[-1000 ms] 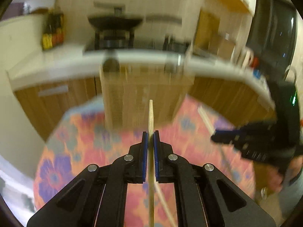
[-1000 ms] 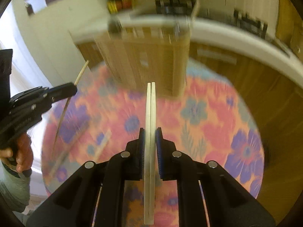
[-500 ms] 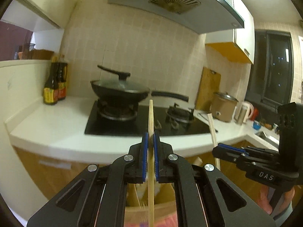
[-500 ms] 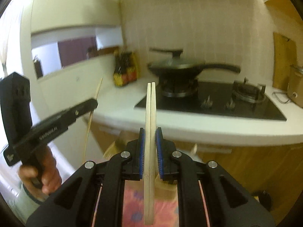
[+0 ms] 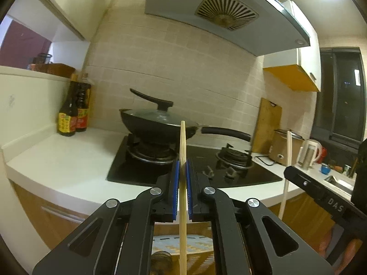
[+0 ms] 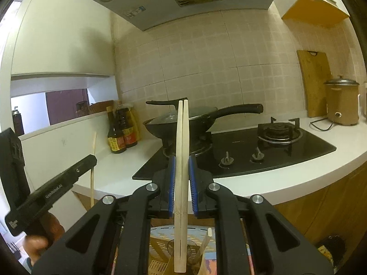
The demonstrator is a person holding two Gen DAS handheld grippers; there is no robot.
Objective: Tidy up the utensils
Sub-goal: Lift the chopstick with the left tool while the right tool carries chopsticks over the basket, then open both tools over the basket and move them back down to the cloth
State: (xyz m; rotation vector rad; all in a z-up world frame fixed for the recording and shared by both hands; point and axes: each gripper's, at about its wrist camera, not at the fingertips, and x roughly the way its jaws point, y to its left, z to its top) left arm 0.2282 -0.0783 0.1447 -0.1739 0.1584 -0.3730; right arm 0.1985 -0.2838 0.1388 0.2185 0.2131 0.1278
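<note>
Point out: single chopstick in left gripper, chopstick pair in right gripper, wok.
single chopstick (image 5: 182,142), left wrist view, shaft above the pads
chopstick pair (image 6: 182,133), right wrist view, upper shafts
wok (image 5: 149,128), left wrist view, black side wall

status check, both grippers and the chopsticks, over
Left gripper shut on single chopstick. Right gripper shut on chopstick pair. Both upright, above utensil holder. Nothing blocking.

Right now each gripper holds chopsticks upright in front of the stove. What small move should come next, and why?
Probably lower the right gripper straight down. Its pale chopstick pair hangs upright just above the utensil holder, where another chopstick already leans. The left gripper can follow with its single bamboo chopstick.
</note>
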